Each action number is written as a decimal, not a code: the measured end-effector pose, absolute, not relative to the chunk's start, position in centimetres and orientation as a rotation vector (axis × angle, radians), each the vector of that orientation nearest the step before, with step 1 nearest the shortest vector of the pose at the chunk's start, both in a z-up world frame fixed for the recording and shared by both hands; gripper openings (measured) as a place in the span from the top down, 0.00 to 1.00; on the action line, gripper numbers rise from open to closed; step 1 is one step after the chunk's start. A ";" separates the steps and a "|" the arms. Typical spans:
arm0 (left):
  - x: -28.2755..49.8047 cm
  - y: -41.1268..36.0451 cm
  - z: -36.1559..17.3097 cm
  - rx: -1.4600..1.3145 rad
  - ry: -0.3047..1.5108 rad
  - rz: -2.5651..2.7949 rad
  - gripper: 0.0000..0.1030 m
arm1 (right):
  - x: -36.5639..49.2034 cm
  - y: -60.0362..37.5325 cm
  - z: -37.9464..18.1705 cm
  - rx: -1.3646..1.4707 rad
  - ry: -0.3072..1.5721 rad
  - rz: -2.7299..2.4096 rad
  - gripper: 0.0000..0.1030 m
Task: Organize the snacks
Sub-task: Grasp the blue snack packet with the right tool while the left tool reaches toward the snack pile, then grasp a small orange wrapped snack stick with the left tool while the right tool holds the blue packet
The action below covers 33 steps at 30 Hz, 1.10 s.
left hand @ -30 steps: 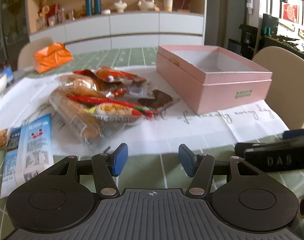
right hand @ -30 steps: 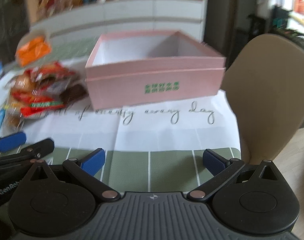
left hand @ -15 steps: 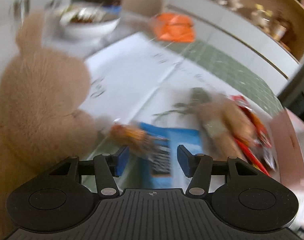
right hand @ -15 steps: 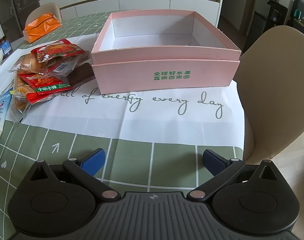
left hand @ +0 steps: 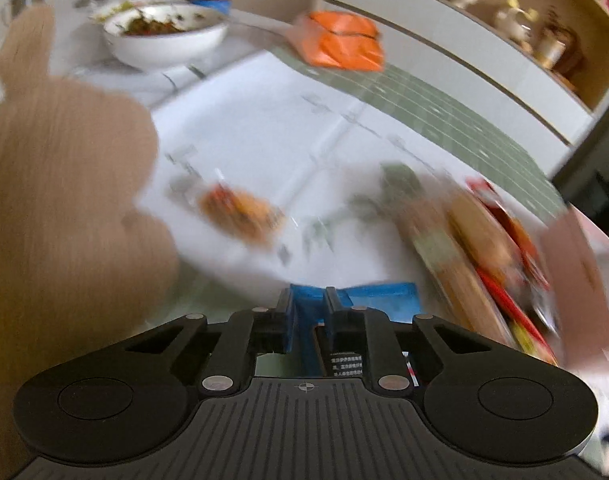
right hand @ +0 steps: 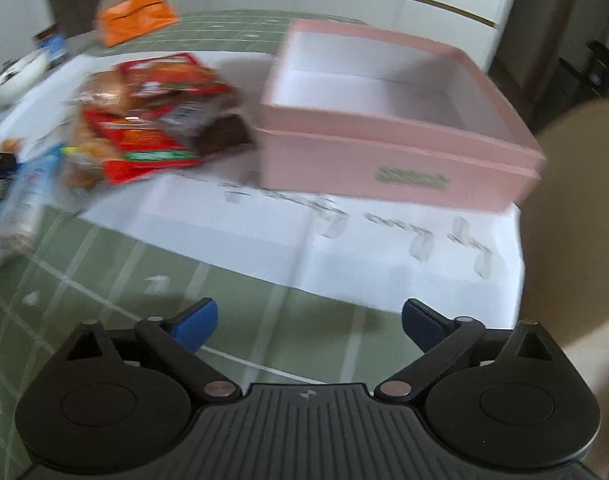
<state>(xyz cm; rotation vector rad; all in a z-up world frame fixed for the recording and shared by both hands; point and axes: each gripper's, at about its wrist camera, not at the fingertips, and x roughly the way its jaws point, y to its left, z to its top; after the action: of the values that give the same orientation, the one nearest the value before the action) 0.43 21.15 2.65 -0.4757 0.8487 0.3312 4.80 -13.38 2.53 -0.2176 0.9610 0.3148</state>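
Note:
My left gripper (left hand: 308, 320) is shut on the blue snack packet (left hand: 378, 298), its jaws pinching the packet's near end. A small orange wrapped snack (left hand: 240, 214) lies beyond on the white cloth. The pile of snack packs (left hand: 484, 256) lies to the right; it also shows in the right wrist view (right hand: 144, 128). The blue packet appears at the left edge there (right hand: 22, 204). My right gripper (right hand: 308, 320) is open and empty above the green tablecloth. The empty pink box (right hand: 388, 160) stands ahead of it.
A tan plush rabbit (left hand: 60, 208) fills the left of the left wrist view. A white bowl of food (left hand: 164, 36) and an orange bag (left hand: 340, 42) stand at the far side. A beige chair back (right hand: 576, 208) is at the right.
My left gripper has swung left from the pile, dropped to the blue packet and shut on it. My right gripper stayed open and shifted its view leftward.

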 end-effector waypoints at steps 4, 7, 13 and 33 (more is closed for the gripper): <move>-3.2 18.2 2.4 -0.487 0.881 0.196 0.82 | 4.1 -10.2 4.8 -0.225 0.907 0.463 0.05; -5.6 16.8 2.3 -0.540 0.896 0.109 0.82 | 3.7 -6.8 6.0 -0.220 0.911 0.617 0.05; -9.4 18.6 4.6 -0.592 0.807 0.213 0.80 | 1.1 -1.6 4.3 -0.266 1.010 0.754 0.05; 5.9 26.4 2.5 -0.741 0.723 0.866 0.71 | -0.1 -9.4 3.3 -0.316 1.006 0.555 0.19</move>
<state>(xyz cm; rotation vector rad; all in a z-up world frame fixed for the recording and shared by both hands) 5.93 26.38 2.52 -0.7406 0.7226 0.8657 -0.09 -9.42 3.33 -0.3157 1.0065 0.5553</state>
